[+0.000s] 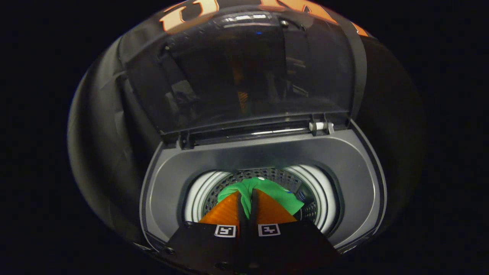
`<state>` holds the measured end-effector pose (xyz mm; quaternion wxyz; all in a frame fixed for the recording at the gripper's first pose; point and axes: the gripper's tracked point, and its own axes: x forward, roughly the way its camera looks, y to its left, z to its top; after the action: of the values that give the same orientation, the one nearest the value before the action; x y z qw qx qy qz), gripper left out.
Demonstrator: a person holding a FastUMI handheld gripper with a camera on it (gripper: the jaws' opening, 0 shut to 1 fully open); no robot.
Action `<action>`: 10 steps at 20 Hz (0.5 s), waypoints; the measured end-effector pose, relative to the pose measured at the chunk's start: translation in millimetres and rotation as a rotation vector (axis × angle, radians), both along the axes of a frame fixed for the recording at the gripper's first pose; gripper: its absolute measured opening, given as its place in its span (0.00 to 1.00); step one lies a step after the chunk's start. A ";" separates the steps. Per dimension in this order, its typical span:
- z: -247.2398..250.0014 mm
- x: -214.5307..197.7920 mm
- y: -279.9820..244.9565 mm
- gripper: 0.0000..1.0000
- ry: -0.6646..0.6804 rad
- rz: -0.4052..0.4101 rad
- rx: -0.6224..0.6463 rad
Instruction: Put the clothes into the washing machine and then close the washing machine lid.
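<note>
Tongs pinched narrow on the bunched green cloth garment, held over the perforated steel drum of the grey top-load washing machine. Lower further, release well inside the drum, no fabric over the rim. Dark glass lid stands upright beyond.

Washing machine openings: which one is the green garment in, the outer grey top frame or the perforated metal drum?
The perforated metal drum: the green garment hangs inside its white ring, pinched between the closed tongs.
</note>
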<state>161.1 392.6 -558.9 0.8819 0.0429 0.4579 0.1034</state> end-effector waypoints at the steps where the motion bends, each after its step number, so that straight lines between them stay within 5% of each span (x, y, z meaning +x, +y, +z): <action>1: -2.3 1.8 0.7 0.08 0.014 -0.010 0.006; 5: -11.0 -2.5 -1.2 0.15 0.057 -0.005 -0.006; 10: -16.5 -12.6 -11.6 0.67 0.100 -0.022 -0.026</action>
<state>148.6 381.0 -575.4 0.8594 0.0415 0.5024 0.0852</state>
